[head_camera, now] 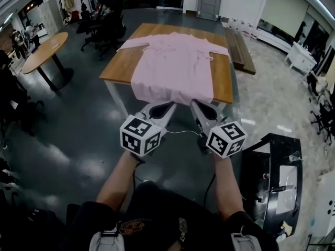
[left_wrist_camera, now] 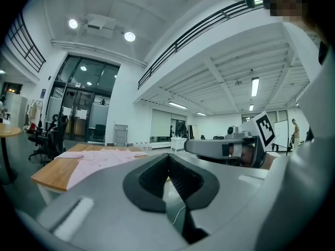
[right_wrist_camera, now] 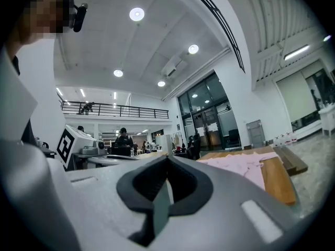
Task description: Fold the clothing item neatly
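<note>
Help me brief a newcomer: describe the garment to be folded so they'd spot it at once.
Find the rectangular wooden table in the middle of the grey floor. Spread flat on it lies the pale pink shirt, sleeves out, hem drooping over the near edge. It is the only cloth on that table.

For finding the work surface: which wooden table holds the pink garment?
The rectangular wooden table, straight ahead; the pink garment covers its middle. The round wooden table stands far left.

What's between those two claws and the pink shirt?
Nothing but open air: both gripper views show the pink shirt ahead of the left gripper and right gripper.
</note>
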A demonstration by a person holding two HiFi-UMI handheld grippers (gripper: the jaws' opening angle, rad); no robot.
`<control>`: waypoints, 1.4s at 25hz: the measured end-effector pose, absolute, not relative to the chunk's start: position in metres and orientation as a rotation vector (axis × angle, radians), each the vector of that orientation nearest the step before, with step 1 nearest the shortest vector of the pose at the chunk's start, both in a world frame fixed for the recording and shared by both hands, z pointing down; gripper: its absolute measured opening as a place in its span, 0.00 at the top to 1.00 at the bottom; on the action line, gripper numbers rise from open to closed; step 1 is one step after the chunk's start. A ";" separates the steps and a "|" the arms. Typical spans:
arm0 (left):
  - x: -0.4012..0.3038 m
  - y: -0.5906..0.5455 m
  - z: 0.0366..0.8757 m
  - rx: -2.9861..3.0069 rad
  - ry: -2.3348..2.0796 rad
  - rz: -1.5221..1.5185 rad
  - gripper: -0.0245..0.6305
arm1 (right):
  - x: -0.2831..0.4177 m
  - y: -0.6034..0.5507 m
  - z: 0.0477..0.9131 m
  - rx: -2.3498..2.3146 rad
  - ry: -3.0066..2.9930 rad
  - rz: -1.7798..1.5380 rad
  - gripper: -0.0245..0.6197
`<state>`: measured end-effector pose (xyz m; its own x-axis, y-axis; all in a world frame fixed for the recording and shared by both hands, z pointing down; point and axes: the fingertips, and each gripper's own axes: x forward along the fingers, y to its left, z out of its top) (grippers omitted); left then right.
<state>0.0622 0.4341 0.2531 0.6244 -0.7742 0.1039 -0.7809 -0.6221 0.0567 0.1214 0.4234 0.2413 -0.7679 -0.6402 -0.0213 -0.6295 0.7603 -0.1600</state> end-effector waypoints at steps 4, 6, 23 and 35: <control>0.058 0.420 0.258 2.718 -1.344 0.120 0.95 | 0.127 0.408 0.248 -1.053 2.872 -0.245 0.96; 0.054 0.410 0.263 2.704 -1.347 0.120 0.95 | 0.126 0.397 0.253 -1.066 2.869 -0.257 0.96; -0.036 0.234 0.338 2.598 -1.276 0.140 0.95 | 0.056 0.220 0.302 -1.317 2.904 -0.353 0.96; -0.053 0.126 0.376 2.550 -1.274 0.190 0.95 | 0.043 0.097 0.321 -1.393 2.941 -0.325 0.96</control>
<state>-0.0535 0.1264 0.3759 0.6016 -0.7615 0.2412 -0.7987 -0.5700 0.1926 0.0425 0.0975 0.3215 -0.6302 -0.7501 0.2004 -0.7758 0.6189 -0.1230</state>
